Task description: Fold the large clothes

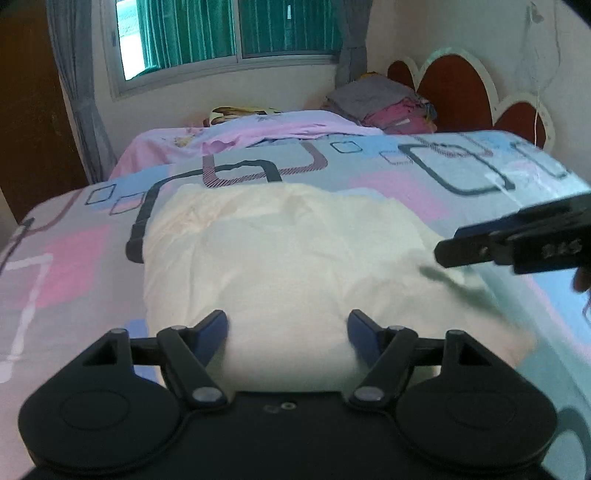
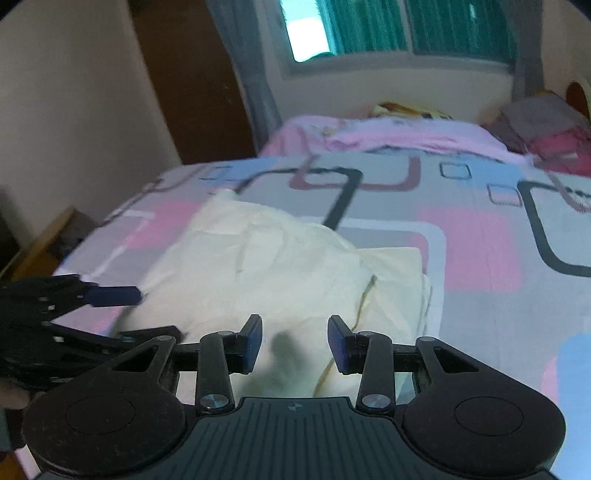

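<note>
Garment: a cream-white garment [image 1: 280, 258] lies folded into a rough rectangle on the bed, straight ahead of both sets of jaws and just beyond their tips; in the right wrist view [image 2: 280, 266] a folded layer with a seam line sits on its right part.
Left gripper: the left gripper [image 1: 288, 328] hangs over the near edge of the garment, jaws spread wide, only cloth seen through the gap and nothing pinched; its blue pads [image 1: 216, 325] stand clear of the fabric.
Right gripper: the right gripper [image 2: 295, 343] points at the garment's near right part, jaws partly spread and gripping nothing; a dark shadow falls on the cloth between them.
Each seen from the other: the right gripper enters the left view from the right edge [image 1: 517, 240]; the left gripper enters the right view from the left edge [image 2: 74, 306].
Bedspread: the bedspread [image 1: 388, 177], pink, grey and blue with dark rounded squares, lies under the garment.
Far beyond the jaws: a pink sheet [image 1: 240, 133], a pile of clothes [image 1: 384, 107] by the headboard [image 1: 454, 85], and a window [image 1: 229, 33].
</note>
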### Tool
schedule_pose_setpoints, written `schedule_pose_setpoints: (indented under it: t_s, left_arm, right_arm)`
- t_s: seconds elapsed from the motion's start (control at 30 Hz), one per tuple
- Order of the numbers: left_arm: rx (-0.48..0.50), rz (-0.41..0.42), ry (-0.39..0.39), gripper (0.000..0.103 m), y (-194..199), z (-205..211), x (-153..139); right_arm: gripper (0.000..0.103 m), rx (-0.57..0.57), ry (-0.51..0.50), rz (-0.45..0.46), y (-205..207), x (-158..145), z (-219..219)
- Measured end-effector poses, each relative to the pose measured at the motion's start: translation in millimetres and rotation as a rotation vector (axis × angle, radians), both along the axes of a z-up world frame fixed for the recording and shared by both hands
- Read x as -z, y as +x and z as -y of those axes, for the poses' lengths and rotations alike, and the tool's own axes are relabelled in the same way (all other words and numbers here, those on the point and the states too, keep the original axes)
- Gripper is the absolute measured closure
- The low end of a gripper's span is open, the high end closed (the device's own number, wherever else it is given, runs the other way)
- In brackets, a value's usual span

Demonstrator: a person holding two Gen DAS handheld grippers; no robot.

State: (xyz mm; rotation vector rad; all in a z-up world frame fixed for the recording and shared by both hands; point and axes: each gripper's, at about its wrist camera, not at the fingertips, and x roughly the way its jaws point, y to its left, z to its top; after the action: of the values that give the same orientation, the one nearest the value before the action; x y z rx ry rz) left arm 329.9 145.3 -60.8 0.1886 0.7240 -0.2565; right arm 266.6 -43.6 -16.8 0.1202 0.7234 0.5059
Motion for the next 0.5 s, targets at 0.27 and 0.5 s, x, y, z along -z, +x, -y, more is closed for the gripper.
schedule_pose_setpoints:
  t_s: [0.27,0.5]
  left_arm:
    - [-0.040,-0.010,0.002,0.032,-25.8,3.6,4.7]
    - [-0.068,-0.025,-0.010,0.032,-44.7,6.3,11.5]
  right_arm:
    - [0.064,-0.049,-0.046,-0.035,-28.8,20.7,-7.7]
    - [0.064,-0.043,-0.055,-0.062,-42.7,34.0,1.6]
